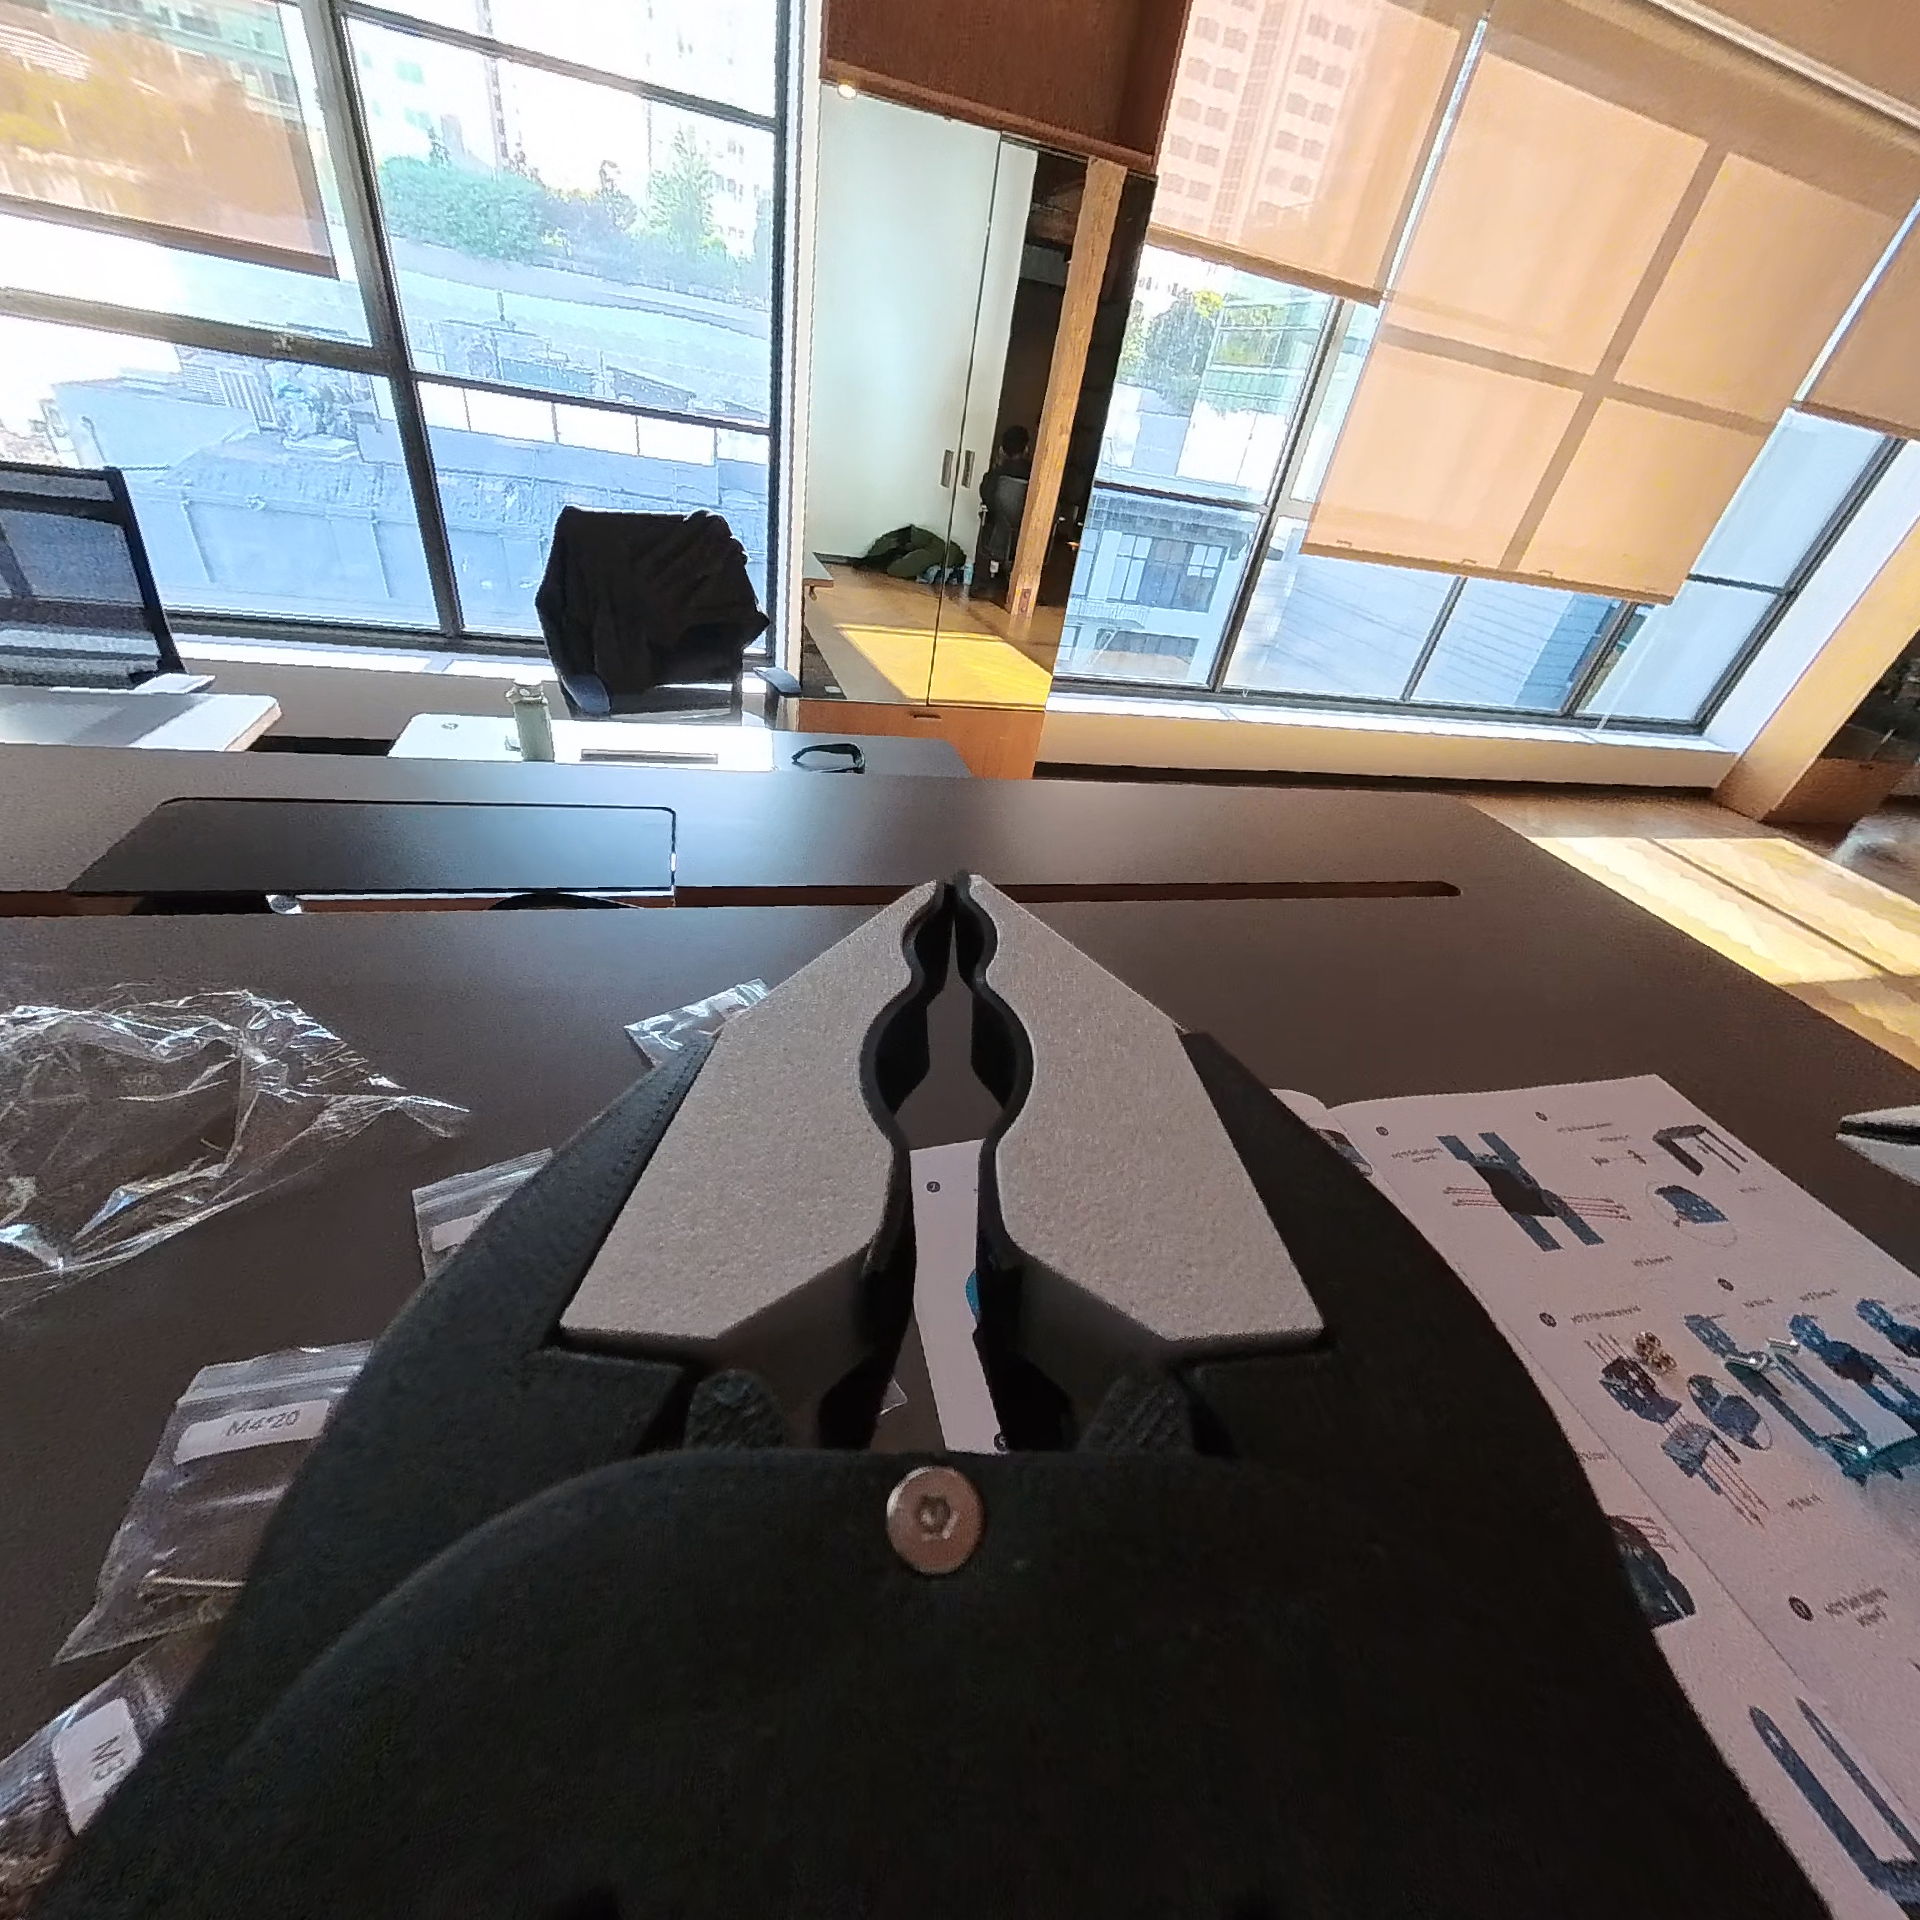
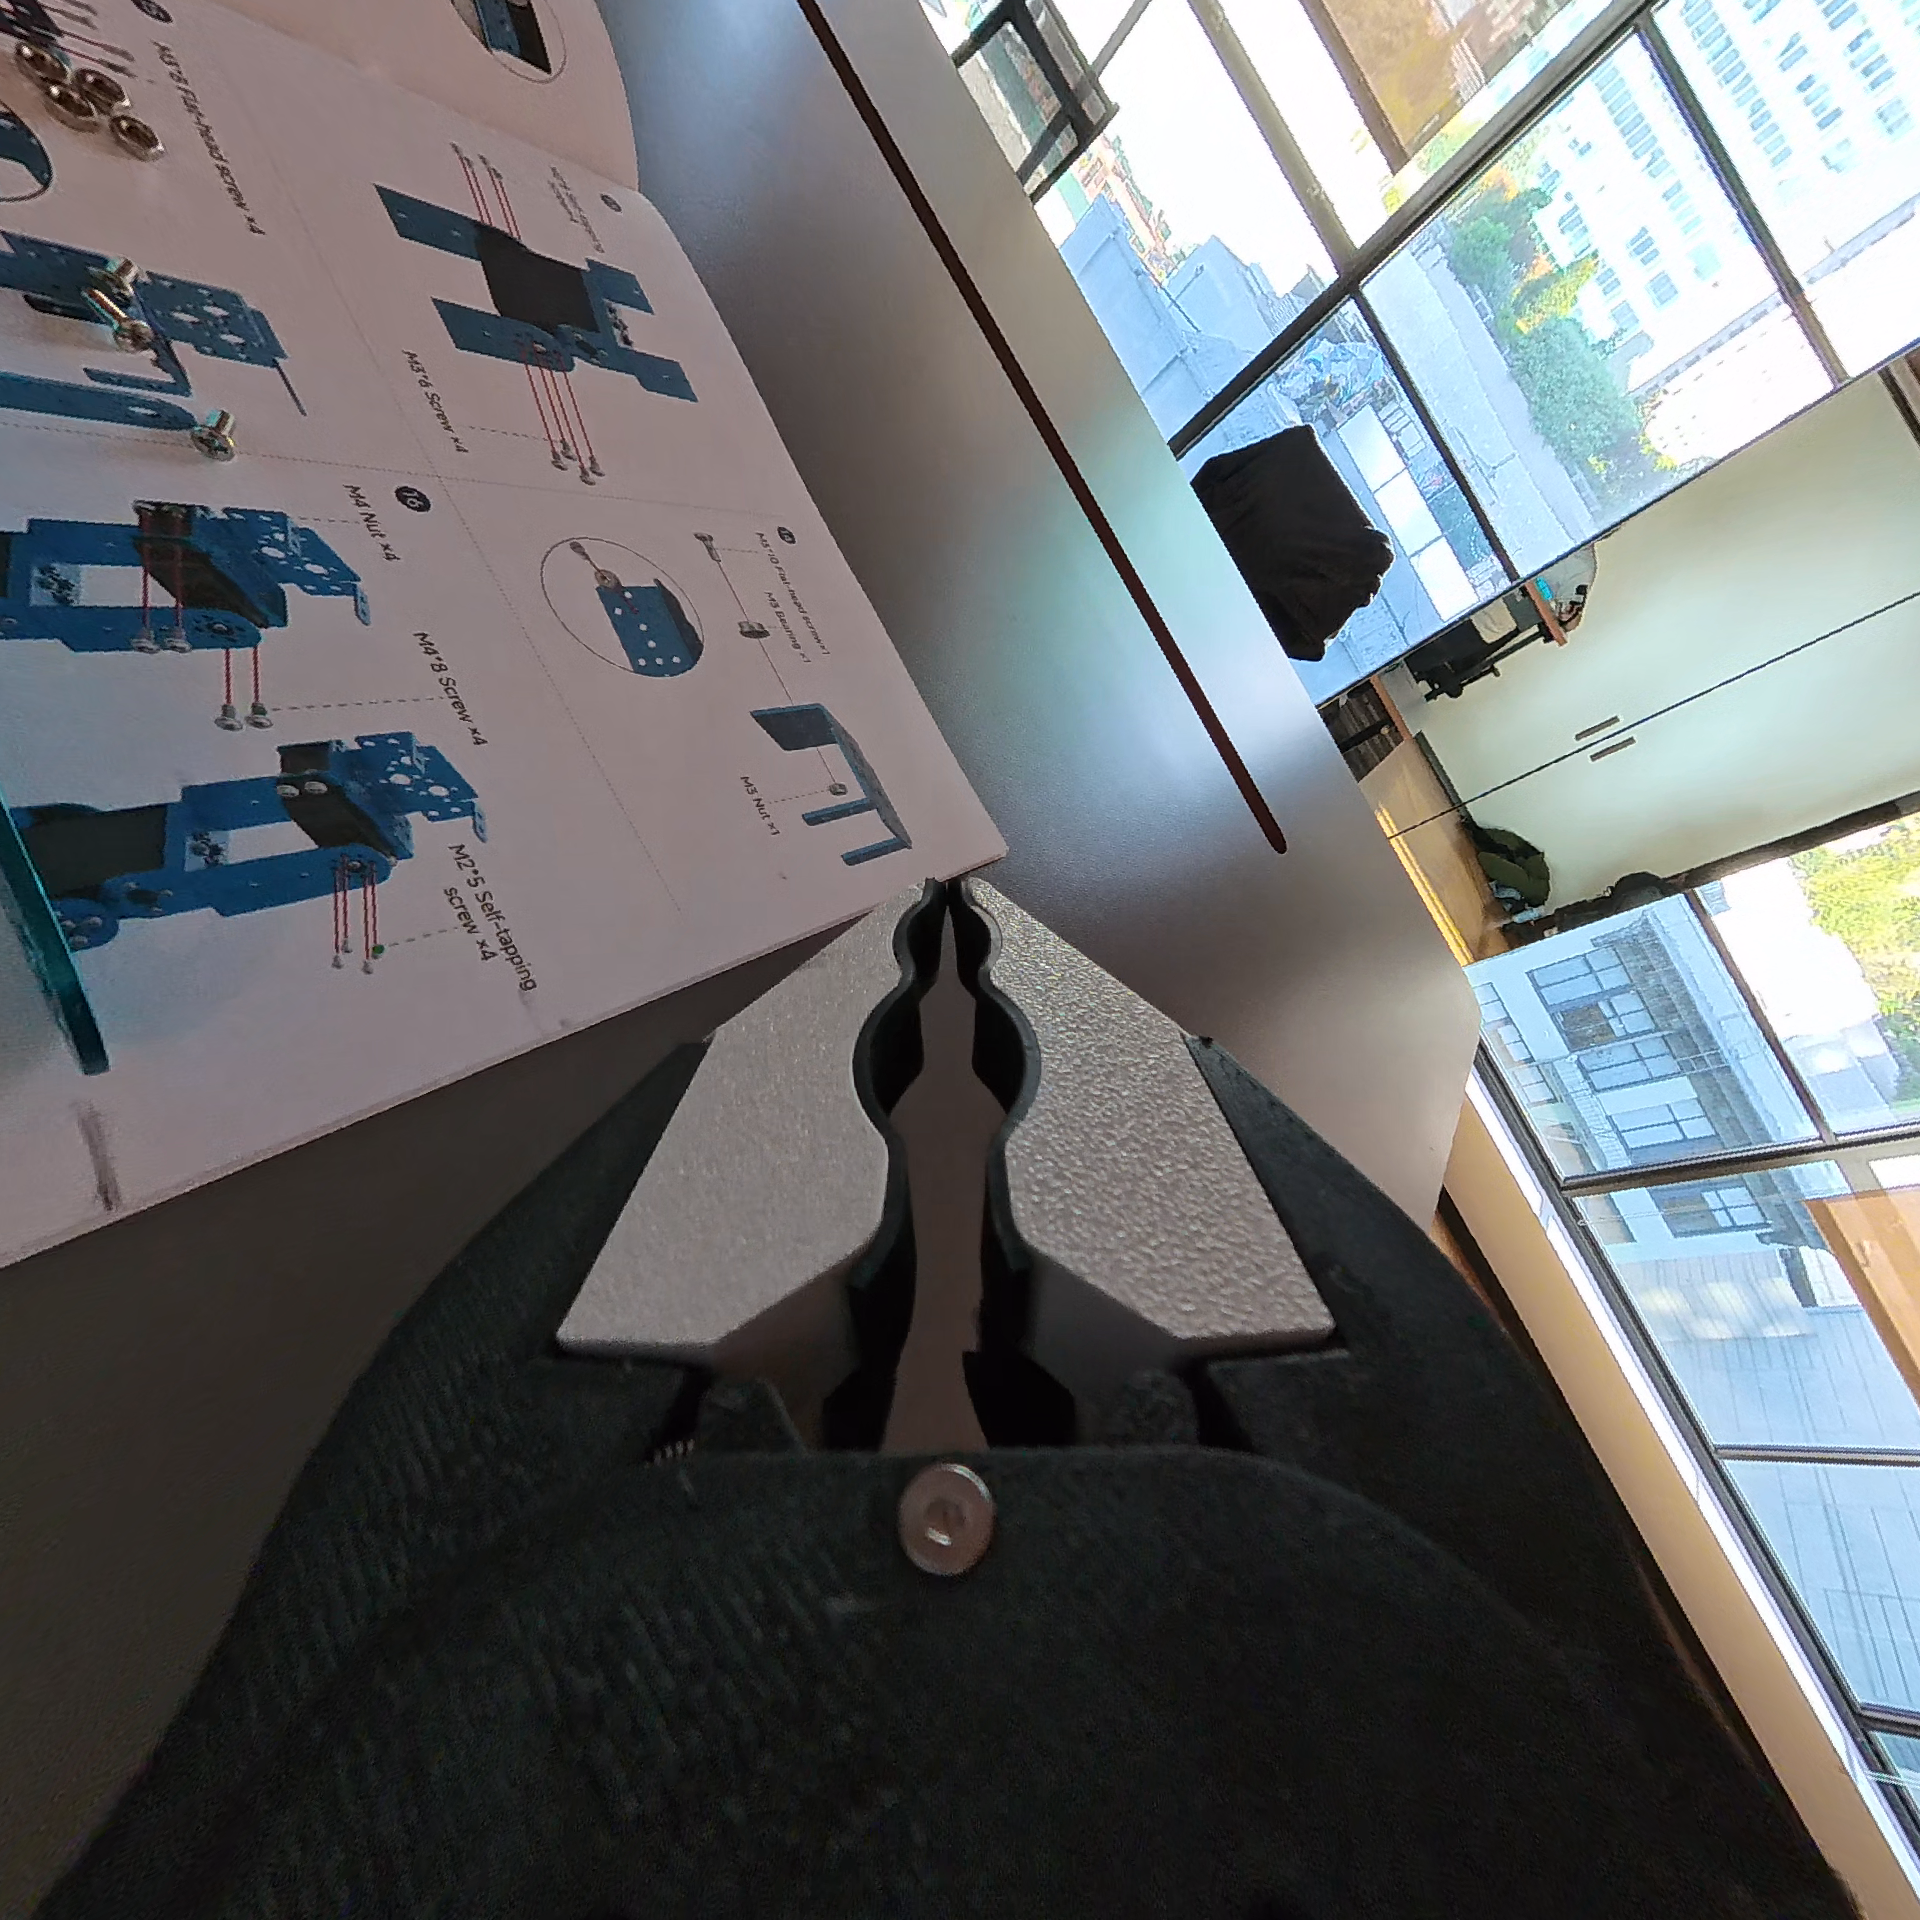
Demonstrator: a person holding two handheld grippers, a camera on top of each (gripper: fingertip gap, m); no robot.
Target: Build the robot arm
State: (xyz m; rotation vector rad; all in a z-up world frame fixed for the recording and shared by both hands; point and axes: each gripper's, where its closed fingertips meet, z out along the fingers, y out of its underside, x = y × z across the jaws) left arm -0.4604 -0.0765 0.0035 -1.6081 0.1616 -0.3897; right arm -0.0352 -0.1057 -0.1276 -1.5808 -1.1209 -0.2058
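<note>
Room: tall windows with half-lowered blinds (image 1: 1475,343) face city buildings; an office chair (image 1: 649,613) draped with a dark garment stands by the glass.
Surface: dark table (image 1: 1299,997) with a long narrow slot near its far edge.
Left gripper (image 1: 953,894): raised over the table, fingertips pressed together, nothing between them.
Under and beside it: an open instruction booklet (image 1: 1621,1278) printed with blue part diagrams lies toward the table's right edge; crumpled clear plastic wrap (image 1: 177,1122) lies toward the left edge; small labelled zip bags (image 1: 223,1455) of hardware lie along the near left.
Right gripper (image 2: 948,891): rolled sideways, tips clenched and empty, hanging just off the booklet's (image 2: 499,582) corner; whether it touches the page cannot be told.
On the booklet: loose nuts (image 2: 83,99), several silver screws (image 2: 213,431), and a blue acrylic plate (image 2: 52,935) at the picture's edge.
</note>
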